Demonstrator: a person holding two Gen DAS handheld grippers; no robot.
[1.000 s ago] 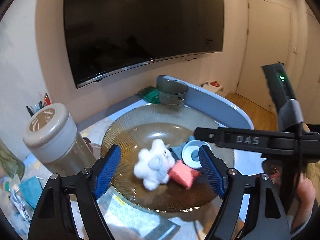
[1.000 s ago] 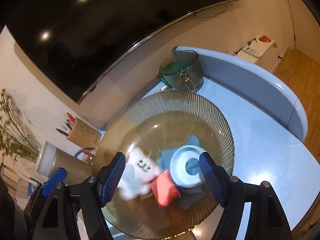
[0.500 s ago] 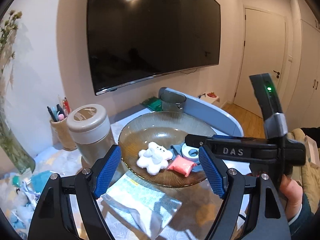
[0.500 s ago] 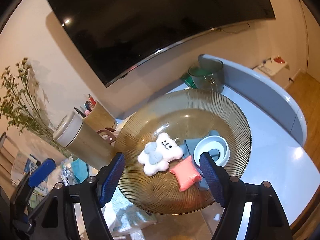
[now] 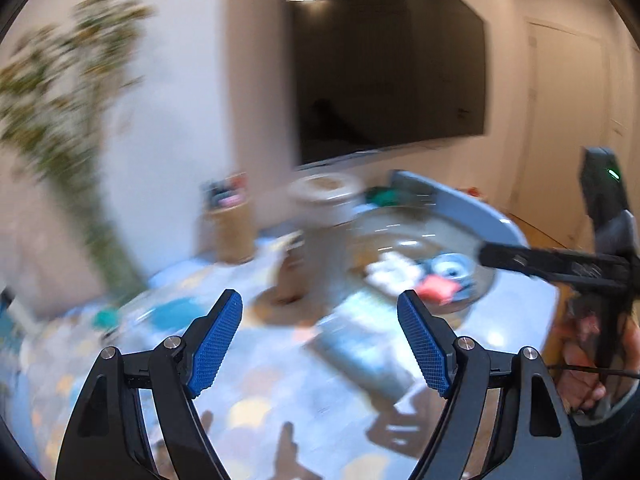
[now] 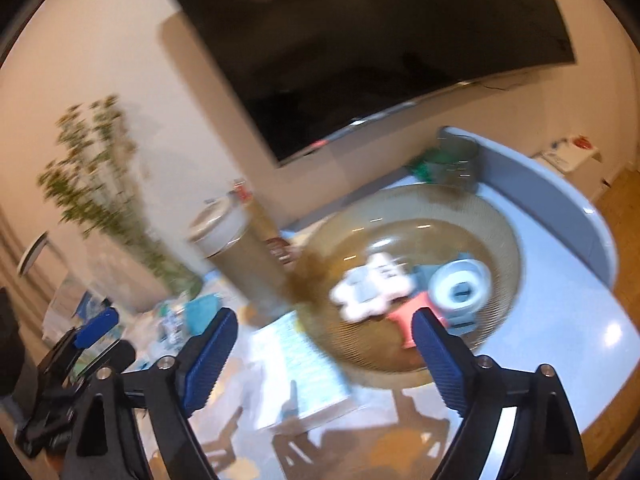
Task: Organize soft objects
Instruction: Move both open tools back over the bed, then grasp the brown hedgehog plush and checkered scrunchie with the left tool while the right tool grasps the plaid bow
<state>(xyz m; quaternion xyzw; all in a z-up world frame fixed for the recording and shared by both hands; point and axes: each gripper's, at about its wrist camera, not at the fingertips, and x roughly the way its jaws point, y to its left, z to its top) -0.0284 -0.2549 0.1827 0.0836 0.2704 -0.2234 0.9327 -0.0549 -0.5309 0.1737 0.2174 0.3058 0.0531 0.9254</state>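
Note:
An amber ribbed glass bowl [image 6: 508,232] holds a white plush toy [image 6: 368,284], a small coral pillow [image 6: 408,312] and a pale blue ring-shaped soft piece [image 6: 460,286]. All are blurred. My right gripper [image 6: 324,318] hovers short of the bowl's near rim; its jaws are opening with nothing between them. My left gripper [image 5: 318,300] stands open and empty over the patterned tabletop, left of the bowl [image 5: 384,220]. From there the plush [image 5: 390,270] and pillow [image 5: 436,292] lie far right.
A tall canister with a beige lid [image 6: 236,248] stands left of the bowl, with a pen holder [image 5: 230,224] and a leafy plant [image 6: 104,208] behind. A patterned packet [image 6: 296,364] lies near the bowl. A glass mug [image 6: 456,164] sits at the back. A hand [image 5: 580,364] holds the right gripper.
Both grippers have pulled back and swung left, so the bowl has slid right in both views. The right gripper's jaws stand wider. Both views are now motion-blurred.

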